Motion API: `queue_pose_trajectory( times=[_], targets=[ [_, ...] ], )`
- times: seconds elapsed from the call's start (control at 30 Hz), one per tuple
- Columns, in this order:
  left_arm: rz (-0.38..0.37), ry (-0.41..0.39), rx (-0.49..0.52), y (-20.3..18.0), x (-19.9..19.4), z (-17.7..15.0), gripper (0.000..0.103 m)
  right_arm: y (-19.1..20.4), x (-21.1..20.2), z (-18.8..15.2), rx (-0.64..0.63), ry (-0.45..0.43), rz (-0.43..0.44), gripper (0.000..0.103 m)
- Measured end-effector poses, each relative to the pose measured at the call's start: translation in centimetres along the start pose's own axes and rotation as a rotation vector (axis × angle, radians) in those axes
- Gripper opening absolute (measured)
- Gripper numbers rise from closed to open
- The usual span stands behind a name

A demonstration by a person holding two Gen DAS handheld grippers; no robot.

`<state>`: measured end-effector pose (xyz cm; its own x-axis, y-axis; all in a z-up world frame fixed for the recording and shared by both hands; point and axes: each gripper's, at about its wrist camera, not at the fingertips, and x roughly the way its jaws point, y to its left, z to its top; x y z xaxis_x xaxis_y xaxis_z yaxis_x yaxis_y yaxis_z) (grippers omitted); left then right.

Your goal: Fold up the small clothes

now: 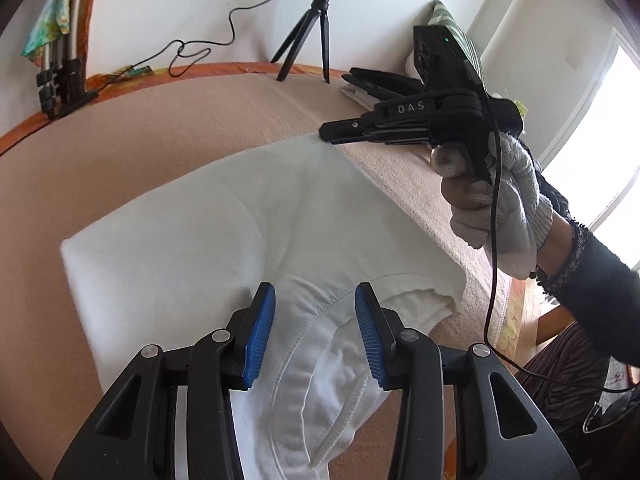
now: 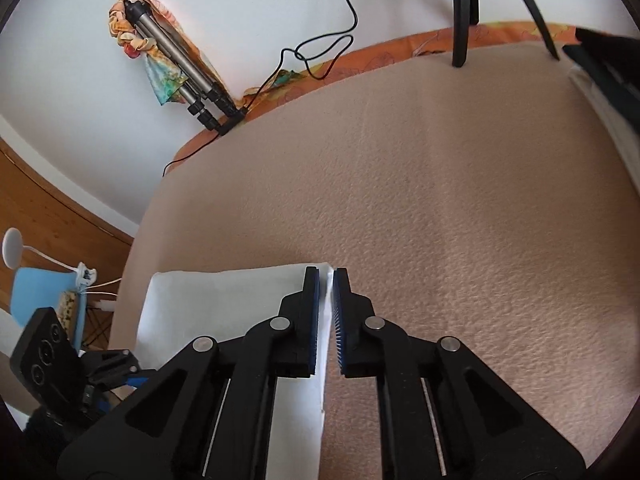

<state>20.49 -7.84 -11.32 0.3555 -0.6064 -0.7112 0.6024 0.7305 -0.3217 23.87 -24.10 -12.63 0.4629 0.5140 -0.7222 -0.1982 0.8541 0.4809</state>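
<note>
Only from the right wrist: right claw (image 2: 328,276) pinching white garment's (image 2: 224,300) corner; left claw (image 1: 315,296) spread

Right gripper (image 2: 327,276) pinching the white garment's (image 2: 224,304) corner

Blue pads nearly together on the cloth's right edge, peach blanket (image 2: 460,200) all around, folded tripod (image 2: 180,68) far left.

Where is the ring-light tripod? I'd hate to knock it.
Left wrist view, top centre: tripod stands at the blanket's far edge by the wall.
</note>
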Motion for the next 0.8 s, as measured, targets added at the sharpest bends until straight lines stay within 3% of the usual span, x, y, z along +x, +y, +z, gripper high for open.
queue_pose_trajectory(
  times=[0.07,0.13,0.2,0.3,0.4,0.53,0.6,0.73,0.8],
  targets=[
    [0.024,-0.058,-0.025,0.9,-2.2,0.3,0.040,0.5,-2.1,0.1,-0.021,-0.046,-0.052,0.010],
    [0.088,-0.096,-0.048,2.2,-3.6,0.7,0.040,2.2,-4.0,-0.2,-0.074,-0.087,0.003,0.010],
    [0.113,-0.124,-0.095,3.9,-4.0,1.2,0.040,5.1,-4.2,-0.8,-0.185,-0.088,0.002,0.010],
    [0.185,-0.110,-0.109,5.5,-3.0,1.8,0.040,9.1,-1.9,-2.0,-0.344,-0.040,-0.009,0.010],
    [0.234,-0.076,-0.142,7.2,-1.2,2.2,0.040,10.4,1.9,-2.3,-0.415,0.016,-0.102,0.010],
    [0.372,-0.021,-0.116,8.6,0.5,1.6,0.040,8.3,4.6,-1.5,-0.367,0.076,-0.141,0.013],
    [0.449,-0.030,-0.118,9.3,0.2,1.5,0.043,6.6,4.2,-0.9,-0.339,0.055,-0.219,0.017],
    [0.459,-0.087,-0.192,11.2,-2.7,1.0,0.041,3.1,0.3,0.1,-0.189,-0.009,-0.206,0.022],
    [0.418,-0.101,-0.234,11.9,-4.1,0.7,0.040,2.2,-1.9,-0.1,-0.154,-0.033,-0.193,0.023]
  ],
)
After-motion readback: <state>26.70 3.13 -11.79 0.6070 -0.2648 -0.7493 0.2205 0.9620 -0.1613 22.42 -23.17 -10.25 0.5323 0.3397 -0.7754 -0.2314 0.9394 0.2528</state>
